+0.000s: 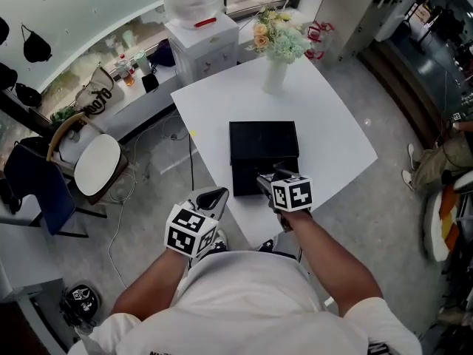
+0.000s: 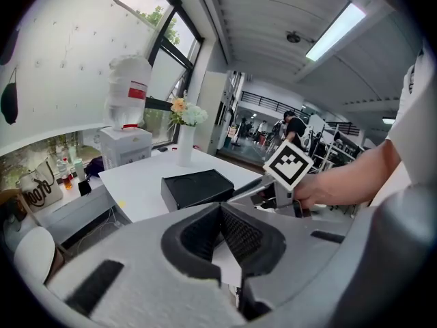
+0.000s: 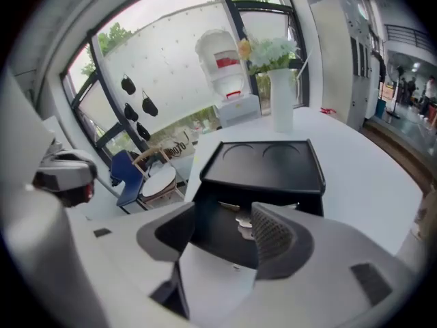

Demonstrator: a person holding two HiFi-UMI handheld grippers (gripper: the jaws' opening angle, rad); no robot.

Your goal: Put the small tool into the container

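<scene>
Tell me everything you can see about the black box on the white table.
The black box is low, matte and plastic-looking, standing flat near the middle of the white table. Its top has a raised rim and two shallow round recesses. A drawer is pulled out toward the person, holding a few small pale pieces, too small to identify. The right gripper hangs over the drawer, jaws apart, not visibly touching it.

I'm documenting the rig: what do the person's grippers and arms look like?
The left gripper and right gripper are light grey plastic with dark ribbed pads. Each carries a white cube printed with black square markers. The person wears a white short-sleeved T-shirt.
</scene>
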